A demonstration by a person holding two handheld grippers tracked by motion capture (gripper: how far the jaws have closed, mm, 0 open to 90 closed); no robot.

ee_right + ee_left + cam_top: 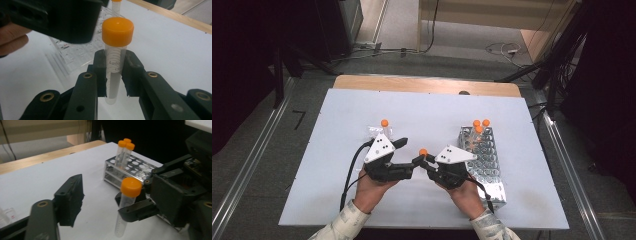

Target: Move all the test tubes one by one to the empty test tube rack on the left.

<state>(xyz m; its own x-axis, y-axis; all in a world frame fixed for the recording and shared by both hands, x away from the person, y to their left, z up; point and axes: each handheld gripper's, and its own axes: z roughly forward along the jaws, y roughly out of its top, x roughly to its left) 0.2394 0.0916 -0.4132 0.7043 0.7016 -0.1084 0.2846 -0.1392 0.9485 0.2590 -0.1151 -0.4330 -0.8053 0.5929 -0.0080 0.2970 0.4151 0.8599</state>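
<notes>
one tube (115,62) pinched in right fingers (115,75); left fingers (75,200) spread; three tubes (124,151) racked.

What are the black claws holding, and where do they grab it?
The right gripper pinches a clear plastic tube with an orange cap around its body, just below the cap. The left gripper holds nothing.

tube (115,62): clear plastic, orange screw cap on | upright, clear of the table | I see it mid-table, left of rack (484,155)

Tube (115,62) lettering cut by jaws, left gripper (100,202) perhaps half cropped
</notes>
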